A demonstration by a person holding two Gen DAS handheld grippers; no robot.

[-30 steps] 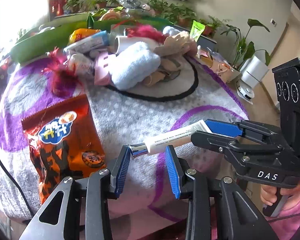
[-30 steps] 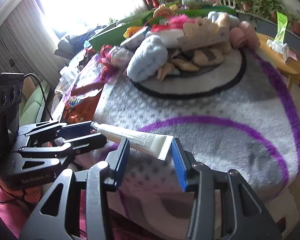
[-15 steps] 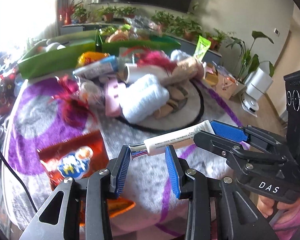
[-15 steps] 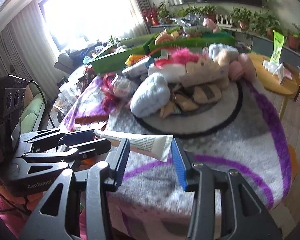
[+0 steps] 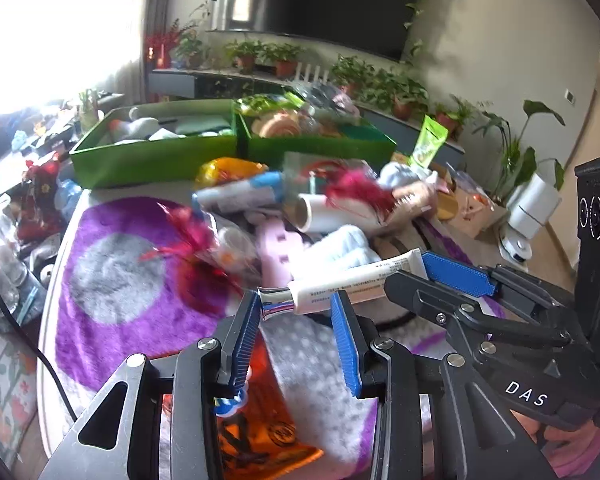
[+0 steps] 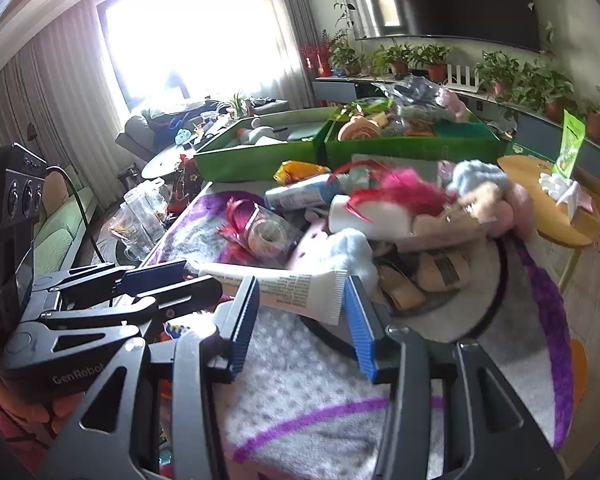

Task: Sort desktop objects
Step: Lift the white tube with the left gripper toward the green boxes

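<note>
The white tube (image 5: 352, 282) hangs above the cluttered table, its silver cap end pinched by the left gripper (image 5: 294, 312) and its crimped end by the right gripper (image 6: 302, 300). The 2 green bins (image 5: 156, 158) behind are blurred, their contents hard to identify.

Table (image 5: 50, 320) covered by a grey-and-purple fleece cloth (image 5: 112, 280); on the cloth: orange snack bag (image 5: 260, 436), mixed item pile (image 5: 300, 208); two green trays (image 5: 156, 156) at the far edge.
</note>
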